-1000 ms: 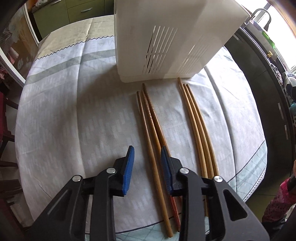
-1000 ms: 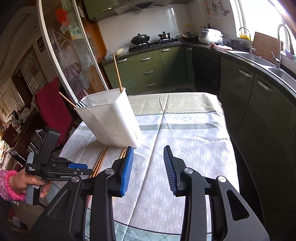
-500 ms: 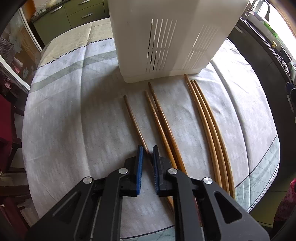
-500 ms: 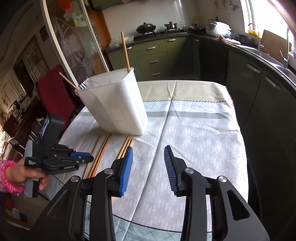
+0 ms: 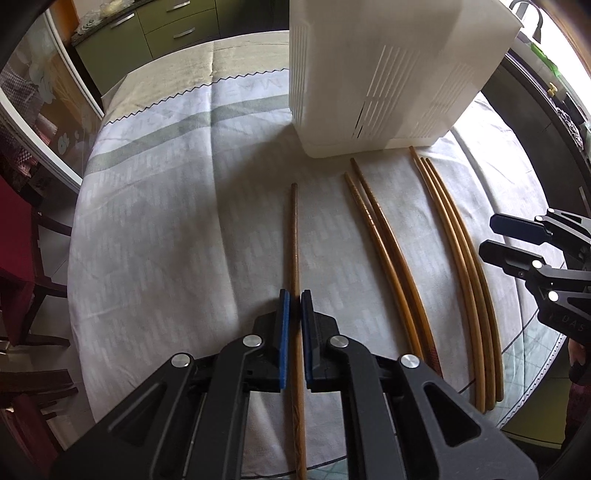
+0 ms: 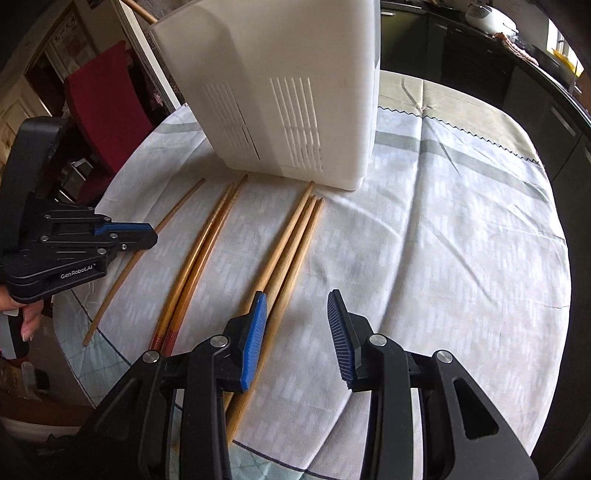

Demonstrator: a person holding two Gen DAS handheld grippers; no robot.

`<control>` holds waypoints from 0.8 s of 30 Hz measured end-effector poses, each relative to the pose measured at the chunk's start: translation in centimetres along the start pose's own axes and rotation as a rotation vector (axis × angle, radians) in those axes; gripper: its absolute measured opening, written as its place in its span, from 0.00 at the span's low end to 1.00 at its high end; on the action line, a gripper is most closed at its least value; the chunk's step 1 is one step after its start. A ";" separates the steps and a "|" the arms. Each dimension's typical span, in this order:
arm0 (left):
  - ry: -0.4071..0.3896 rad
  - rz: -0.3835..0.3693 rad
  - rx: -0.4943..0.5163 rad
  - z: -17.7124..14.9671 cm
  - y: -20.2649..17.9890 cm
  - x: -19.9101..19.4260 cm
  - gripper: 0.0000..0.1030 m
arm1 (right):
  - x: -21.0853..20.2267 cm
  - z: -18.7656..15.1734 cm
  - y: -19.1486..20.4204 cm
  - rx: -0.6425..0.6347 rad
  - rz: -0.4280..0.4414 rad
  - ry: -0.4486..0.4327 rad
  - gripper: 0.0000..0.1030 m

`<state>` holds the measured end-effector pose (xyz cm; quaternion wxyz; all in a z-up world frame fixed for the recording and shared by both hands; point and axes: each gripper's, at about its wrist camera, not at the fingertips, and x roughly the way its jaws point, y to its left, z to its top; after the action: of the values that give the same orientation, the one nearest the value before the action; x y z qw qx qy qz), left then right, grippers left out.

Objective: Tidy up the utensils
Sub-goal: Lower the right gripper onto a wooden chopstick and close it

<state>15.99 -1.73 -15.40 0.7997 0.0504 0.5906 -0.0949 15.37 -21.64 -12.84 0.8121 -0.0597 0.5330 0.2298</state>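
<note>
A pale patterned tablecloth point(image 5: 177, 229) with a grey-green stripe and a zigzag line covers the round desk point(image 6: 554, 332). At ten o'clock in the right wrist view stands a red chair point(image 6: 103, 99). Green drawer cabinets point(image 5: 166, 33) sit at twelve o'clock in the left wrist view, and a glass door panel point(image 5: 40, 110) at ten o'clock.

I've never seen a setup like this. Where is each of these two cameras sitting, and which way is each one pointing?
Left wrist view: sits on the left gripper, looking steeply down its fingers at the single dark wooden chopstick they clamp; the right gripper shows at the edge.
Right wrist view: sits on the right gripper, open above the three pale wooden chopsticks; a hand holding the left gripper shows.
Shared: white slotted plastic holder, cloth-covered round table, all chopsticks.
</note>
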 end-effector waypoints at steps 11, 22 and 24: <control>-0.010 -0.041 -0.005 -1.1 2.1 -0.7 0.07 | 1.4 0.7 0.4 -0.016 -0.071 0.035 0.34; -0.006 -0.030 0.003 -1.1 1.4 -0.7 0.07 | 2.4 1.3 1.6 -0.053 -0.078 0.057 0.33; -0.003 -0.024 0.007 -1.0 1.1 -0.7 0.07 | 2.7 1.4 2.0 -0.065 -0.098 0.061 0.30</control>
<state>15.13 -0.38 -15.08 0.7992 0.0459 0.5897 -0.1068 16.58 -18.53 -14.38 0.8036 -0.1190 0.5460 0.2048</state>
